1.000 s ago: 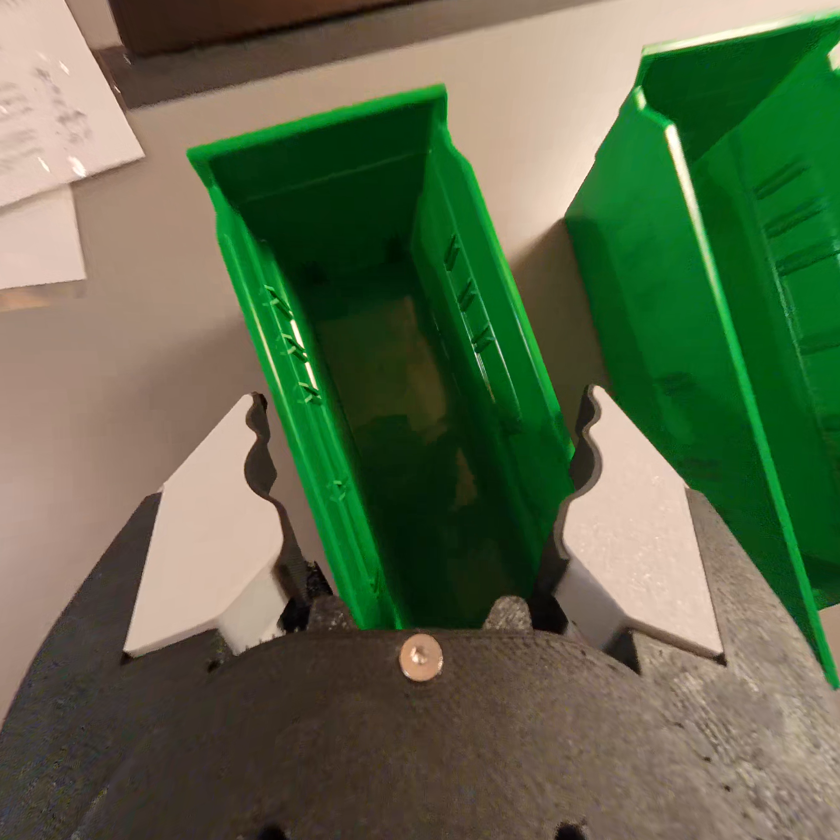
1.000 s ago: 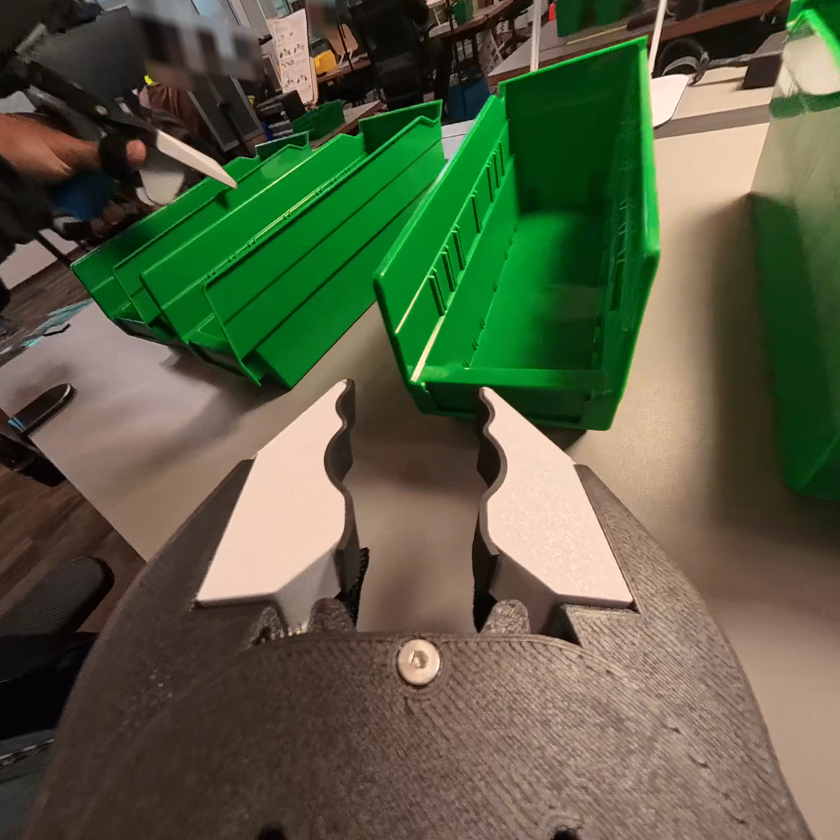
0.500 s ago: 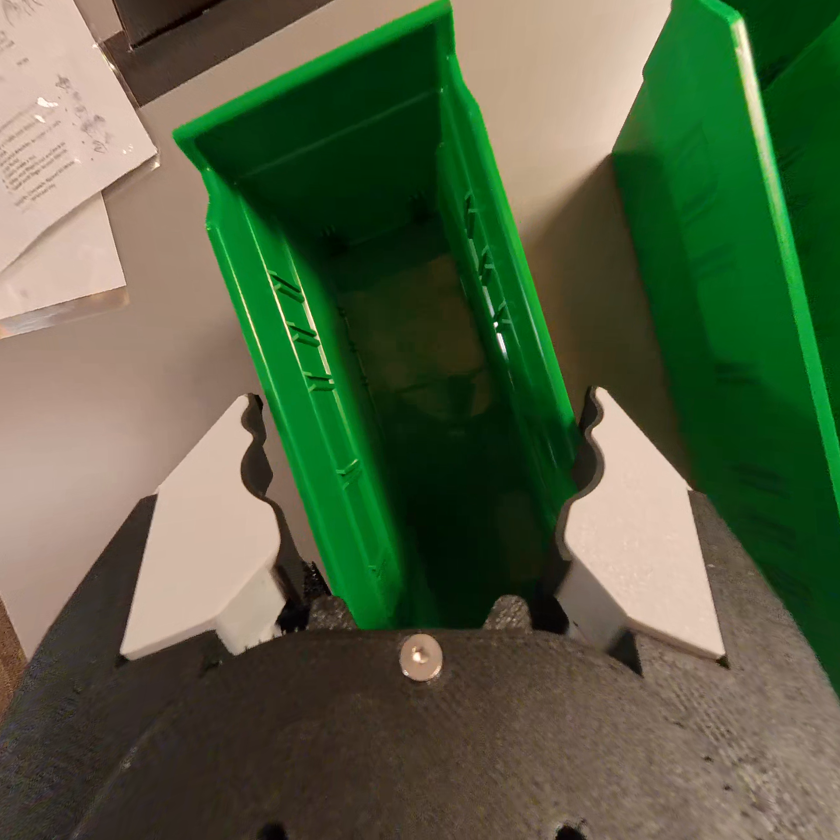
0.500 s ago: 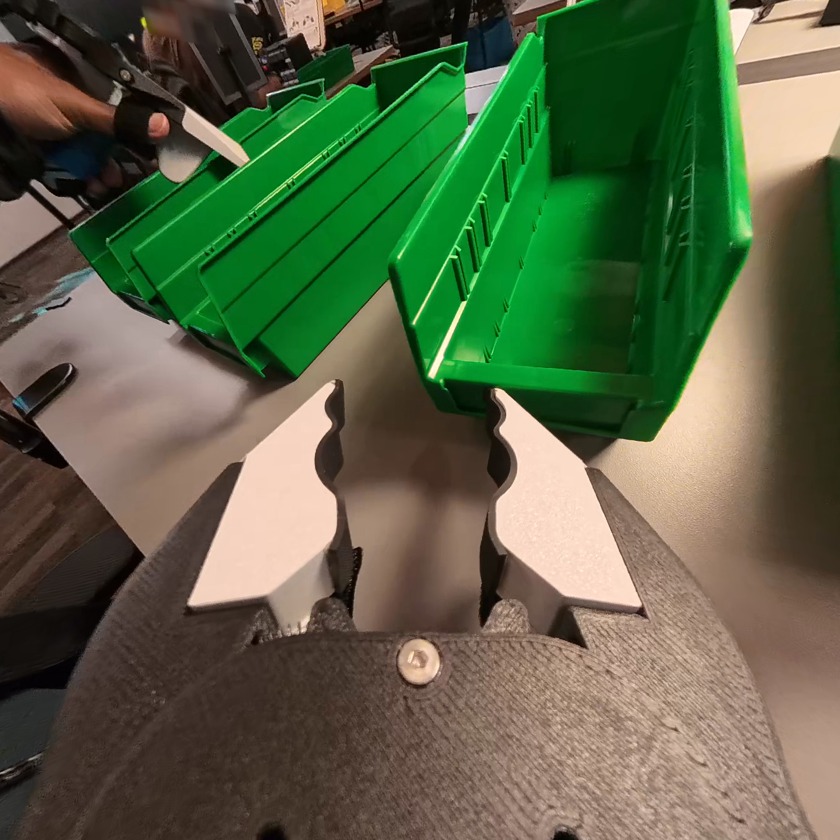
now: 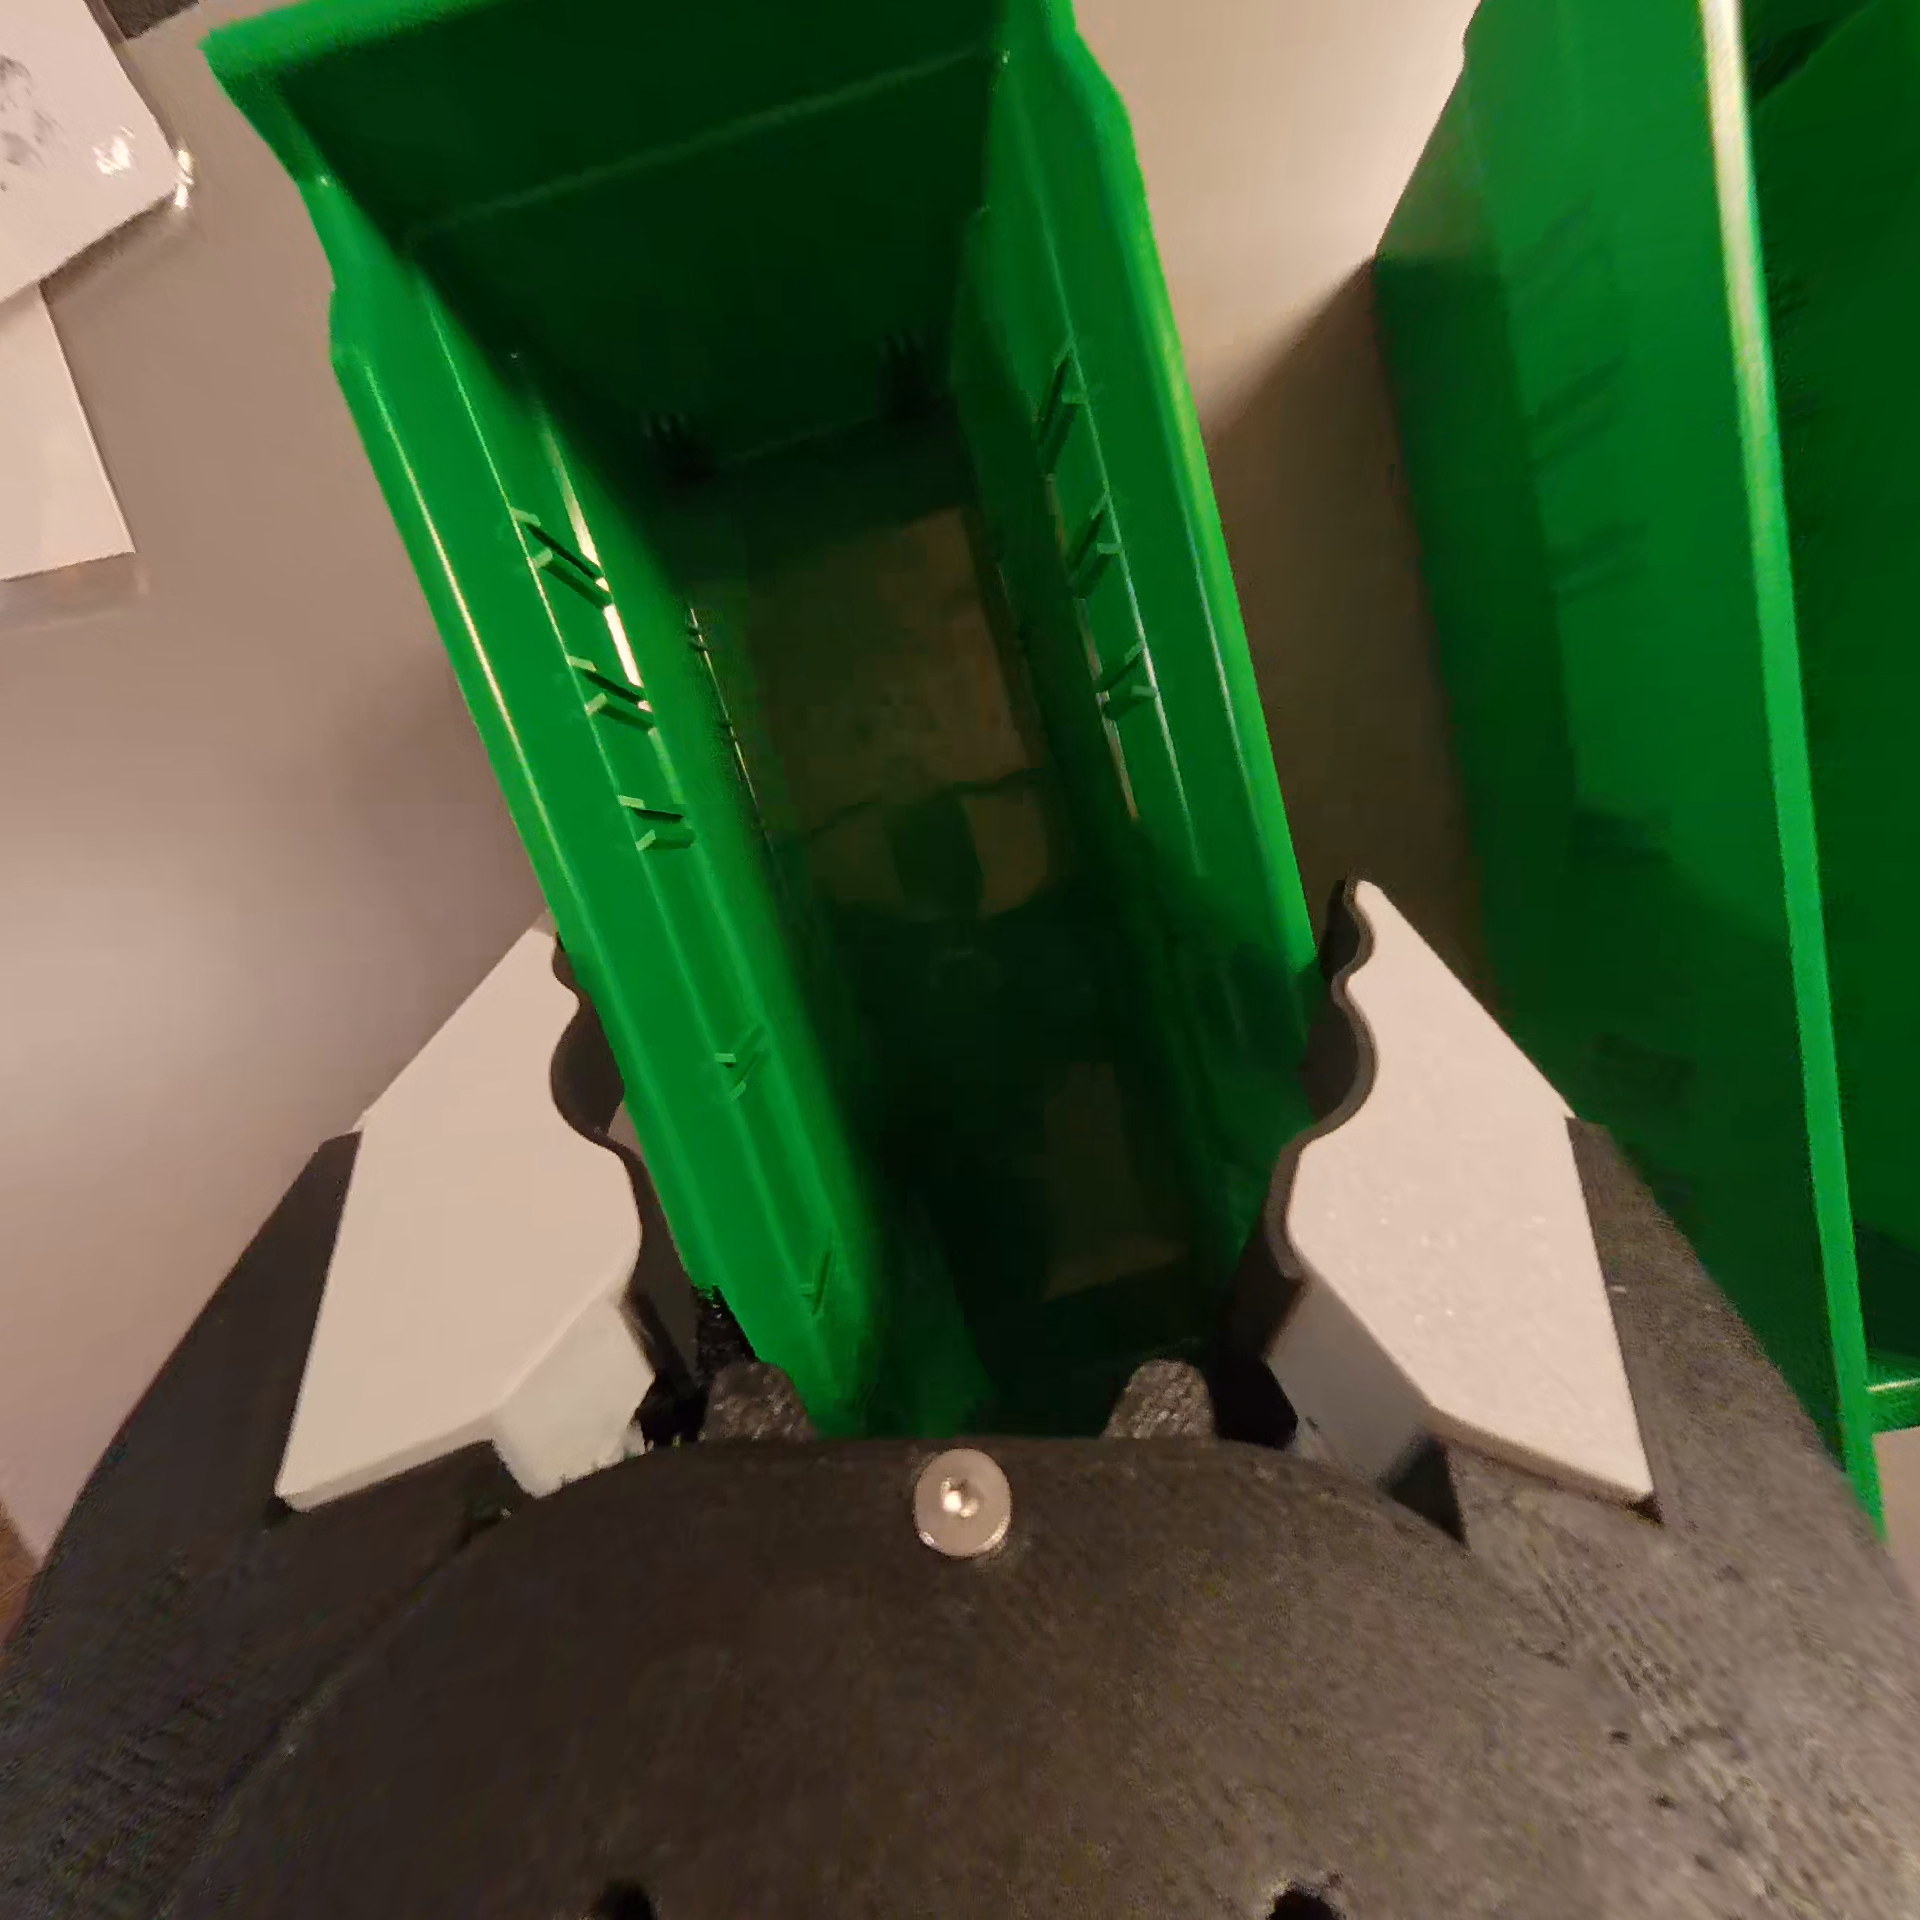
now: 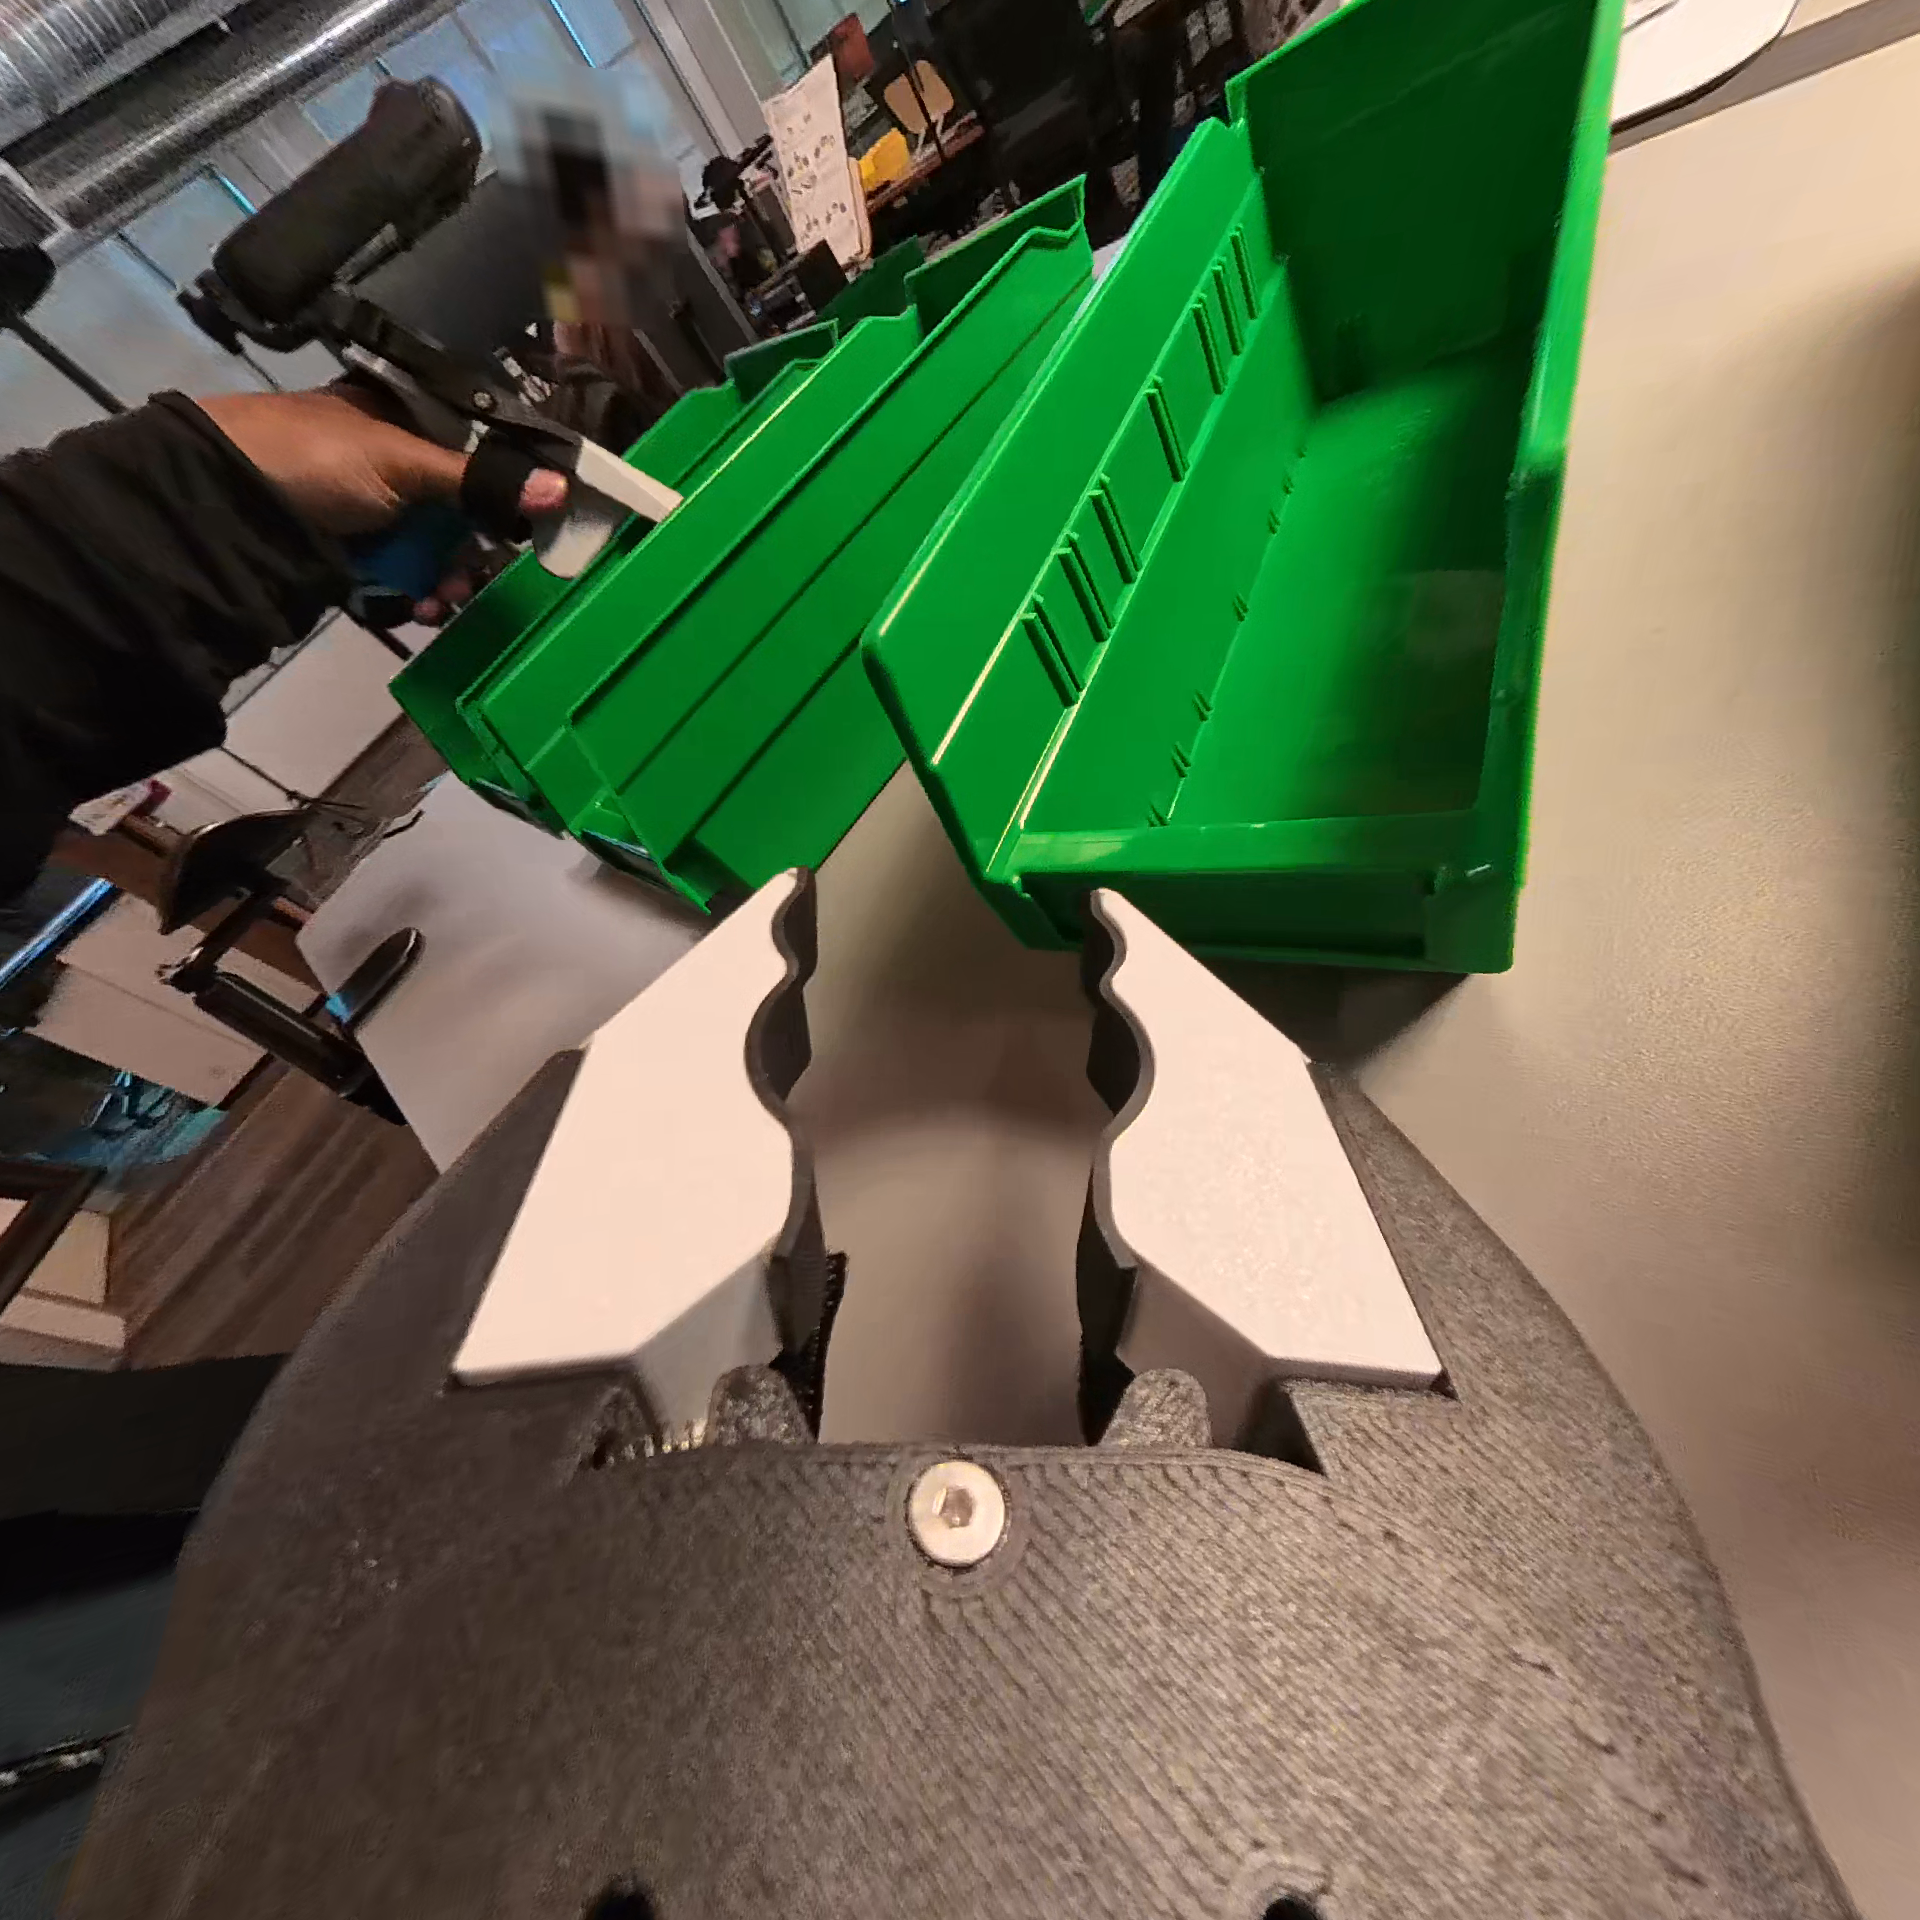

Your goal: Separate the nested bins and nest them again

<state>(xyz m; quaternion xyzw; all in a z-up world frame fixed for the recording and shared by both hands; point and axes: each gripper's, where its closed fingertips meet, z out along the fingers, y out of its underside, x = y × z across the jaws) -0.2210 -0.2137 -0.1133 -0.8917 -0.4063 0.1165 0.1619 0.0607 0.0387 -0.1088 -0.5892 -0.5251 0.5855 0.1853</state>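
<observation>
- The left claw is spread very wide around the near end of a long green bin; both pale fingers lie against the bin's outer side walls, so it has hold of that bin.
- Compared with a second ago, that bin fills more of the left wrist view: its far end wall now reaches the top edge, and the white papers on the table have slid towards the far left corner.
- A second green bin stands just to the right; it looks closer and steeper than before.
- The right claw is partly open with only bare table between its fingers; it grips nothing. The gap looks much as it did a second ago.
- In the right wrist view a single open green bin sits on the table just beyond the right fingertip. It looms larger than earlier, and the view is tilted more.
- To its left lies the stack of nested green bins, leaning on its side.
- At the far left, a person's hand holds the other gripper at the stack's far-left edge, lower against the bins than a second ago.
</observation>
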